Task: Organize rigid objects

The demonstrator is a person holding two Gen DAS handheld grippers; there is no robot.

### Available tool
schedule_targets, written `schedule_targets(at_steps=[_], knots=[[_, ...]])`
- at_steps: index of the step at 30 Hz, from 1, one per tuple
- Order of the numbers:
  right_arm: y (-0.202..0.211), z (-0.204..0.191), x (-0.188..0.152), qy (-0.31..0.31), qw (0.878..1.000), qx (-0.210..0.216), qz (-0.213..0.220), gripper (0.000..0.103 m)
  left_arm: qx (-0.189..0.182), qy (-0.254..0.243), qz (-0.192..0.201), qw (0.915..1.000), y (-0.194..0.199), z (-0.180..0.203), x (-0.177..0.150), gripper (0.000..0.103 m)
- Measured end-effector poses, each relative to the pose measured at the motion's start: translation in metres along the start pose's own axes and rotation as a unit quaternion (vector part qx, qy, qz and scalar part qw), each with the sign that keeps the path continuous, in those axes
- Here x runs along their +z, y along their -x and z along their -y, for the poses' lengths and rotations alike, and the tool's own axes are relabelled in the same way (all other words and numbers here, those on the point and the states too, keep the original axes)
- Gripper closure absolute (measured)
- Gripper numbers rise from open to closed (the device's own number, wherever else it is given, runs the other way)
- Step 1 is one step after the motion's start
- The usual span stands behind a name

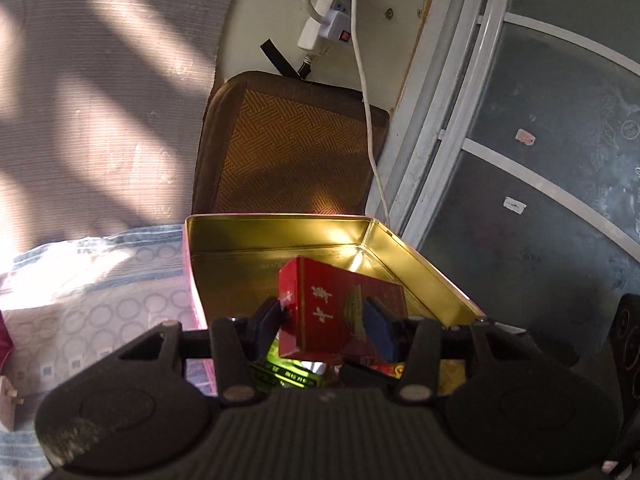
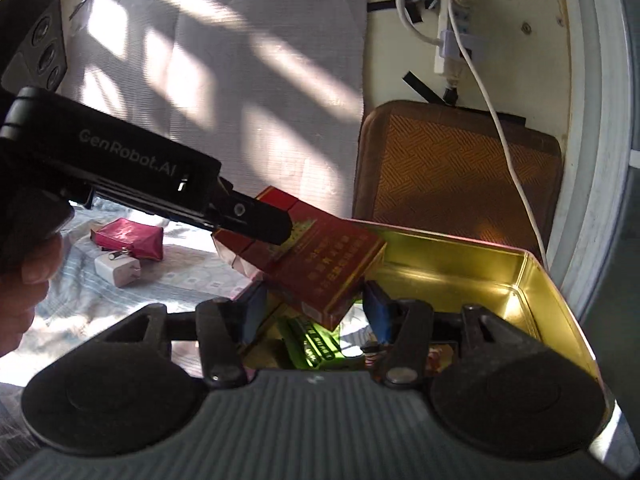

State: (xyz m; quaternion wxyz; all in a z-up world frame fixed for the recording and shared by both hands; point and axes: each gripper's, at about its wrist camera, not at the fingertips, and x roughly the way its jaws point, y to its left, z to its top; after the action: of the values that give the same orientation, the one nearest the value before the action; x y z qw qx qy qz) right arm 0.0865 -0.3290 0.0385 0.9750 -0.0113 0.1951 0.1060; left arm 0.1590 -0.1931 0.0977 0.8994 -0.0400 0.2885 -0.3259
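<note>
- Left hand-held gripper (image 1: 328, 322) pinches a glossy red rectangular cardboard pack (image 1: 340, 312) over the shiny gold rectangular metal tin (image 1: 280, 236).
- Right hand-held gripper (image 2: 316, 312) is spread, gripping nothing.

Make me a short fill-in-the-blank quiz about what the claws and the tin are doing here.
1. The left claw grips a ____ box.
2. The box hangs over an open tin whose inside is ____ coloured.
3. The right claw has its pads apart and holds ____.
4. On the cloth, a white charger lies beside a ____ pouch.

Missing words: red; gold; nothing; pink
</note>
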Motion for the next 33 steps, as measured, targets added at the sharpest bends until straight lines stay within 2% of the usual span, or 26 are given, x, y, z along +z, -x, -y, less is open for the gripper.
schedule_targets(at_steps=[3, 5, 6, 7, 9, 10, 12, 14, 20, 22, 27, 33], knots=[[-0.021, 0.021, 0.004, -0.020, 0.999, -0.020, -0.029, 0.048, 0.002, -0.007, -0.011, 0.9999, -0.032, 0.004, 0.005, 0.058], [-0.035, 0.032, 0.006, -0.034, 0.998, -0.040, -0.047, 0.049, 0.010, -0.018, -0.021, 0.9996, -0.053, 0.005, 0.008, 0.053], [-0.042, 0.037, 0.007, -0.041, 0.996, -0.052, -0.052, 0.049, 0.027, -0.027, -0.022, 0.9990, -0.061, 0.006, 0.009, 0.045], [-0.049, 0.044, 0.008, -0.053, 0.995, -0.071, -0.054, 0.048, 0.053, -0.038, -0.020, 0.9977, -0.066, 0.007, 0.008, 0.040], [-0.051, 0.052, 0.006, -0.080, 0.992, -0.077, -0.052, 0.048, 0.096, -0.047, -0.018, 0.9941, -0.070, 0.005, 0.005, 0.039], [-0.049, 0.054, 0.004, -0.091, 0.992, -0.072, -0.050, 0.048, 0.101, -0.040, -0.017, 0.9940, -0.067, 0.002, 0.004, 0.039], [-0.040, 0.054, -0.003, -0.106, 0.992, -0.061, -0.036, 0.048, 0.109, -0.037, -0.013, 0.9932, -0.059, -0.003, 0.002, 0.039], [-0.032, 0.048, -0.007, -0.109, 0.992, -0.053, -0.030, 0.048, 0.135, -0.050, -0.004, 0.9896, -0.050, -0.003, -0.002, 0.039], [0.007, 0.022, -0.014, -0.127, 0.991, -0.027, 0.024, 0.048, 0.217, -0.061, 0.042, 0.9734, -0.002, 0.002, -0.015, 0.039], [0.020, 0.012, -0.015, -0.130, 0.991, -0.019, 0.038, 0.048, 0.232, -0.055, 0.048, 0.9699, 0.015, -0.001, -0.020, 0.038], [0.032, -0.016, -0.010, -0.127, 0.990, 0.007, 0.052, 0.048, 0.256, -0.029, 0.046, 0.9652, 0.051, -0.022, -0.034, 0.037], [0.033, -0.061, -0.004, -0.102, 0.992, 0.044, 0.054, 0.048, 0.291, 0.008, 0.037, 0.9559, 0.088, -0.066, -0.058, 0.037]])
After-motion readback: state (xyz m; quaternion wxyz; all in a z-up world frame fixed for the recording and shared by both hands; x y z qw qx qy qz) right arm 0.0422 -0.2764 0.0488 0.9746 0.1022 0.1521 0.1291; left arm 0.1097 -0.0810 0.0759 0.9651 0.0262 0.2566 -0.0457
